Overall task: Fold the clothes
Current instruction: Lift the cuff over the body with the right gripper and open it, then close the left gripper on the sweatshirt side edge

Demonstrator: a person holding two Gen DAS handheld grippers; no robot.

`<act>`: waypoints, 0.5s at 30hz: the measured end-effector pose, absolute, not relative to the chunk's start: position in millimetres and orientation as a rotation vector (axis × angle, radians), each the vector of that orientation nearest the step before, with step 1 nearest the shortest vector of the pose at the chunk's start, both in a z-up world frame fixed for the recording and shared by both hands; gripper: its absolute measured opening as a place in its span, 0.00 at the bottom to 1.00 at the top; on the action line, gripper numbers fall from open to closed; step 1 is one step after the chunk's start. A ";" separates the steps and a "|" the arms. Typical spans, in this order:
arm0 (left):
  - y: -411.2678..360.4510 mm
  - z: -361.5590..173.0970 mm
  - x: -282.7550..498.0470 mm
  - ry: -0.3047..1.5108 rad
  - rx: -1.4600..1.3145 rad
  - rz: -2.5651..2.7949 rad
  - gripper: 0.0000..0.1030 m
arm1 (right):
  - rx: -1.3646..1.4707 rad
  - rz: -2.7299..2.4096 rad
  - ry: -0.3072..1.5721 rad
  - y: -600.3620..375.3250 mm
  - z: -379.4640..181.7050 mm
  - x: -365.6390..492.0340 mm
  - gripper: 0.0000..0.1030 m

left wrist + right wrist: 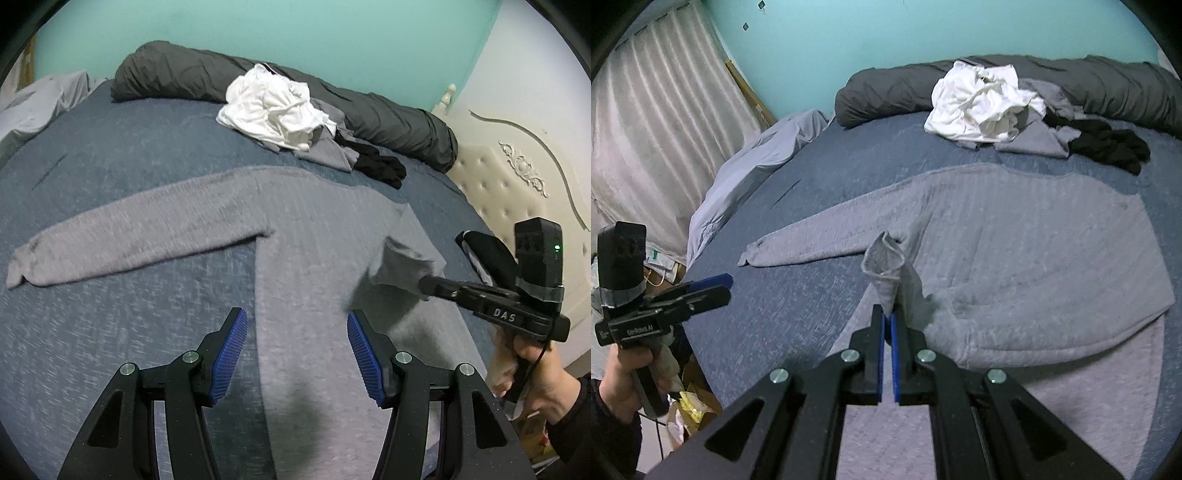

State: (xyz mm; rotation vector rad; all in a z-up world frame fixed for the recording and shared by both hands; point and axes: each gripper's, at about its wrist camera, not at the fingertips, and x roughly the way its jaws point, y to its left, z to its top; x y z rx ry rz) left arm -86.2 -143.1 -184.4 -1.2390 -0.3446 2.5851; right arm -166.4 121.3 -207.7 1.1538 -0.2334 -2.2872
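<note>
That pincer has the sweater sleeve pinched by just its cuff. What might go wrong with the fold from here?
1. The right gripper pinches only the tip of the sleeve cuff; it may slip out mid-fold.
2. The left gripper is open and holds nothing, so the grey sweater could drag across the blue bedspread.
3. The folded sleeve already looks bunched, so it may land crooked.

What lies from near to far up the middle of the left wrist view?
Left gripper → grey sweater → blue bedspread → white clothes pile → dark grey rolled duvet → teal wall.
</note>
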 end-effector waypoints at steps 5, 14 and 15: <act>-128.9 -211.8 -91.5 -0.374 -1.302 2.517 0.59 | 1.269 -2.233 -0.256 117.9 -234.2 -167.7 0.19; -93.8 -274.9 -114.8 -0.401 -1.449 2.381 0.59 | 1.282 -2.338 -0.308 201.3 -242.2 -149.1 0.28; -89.8 -281.5 -118.3 -0.398 -1.462 2.370 0.59 | 1.292 -2.357 -0.320 215.3 -244.6 -147.0 0.28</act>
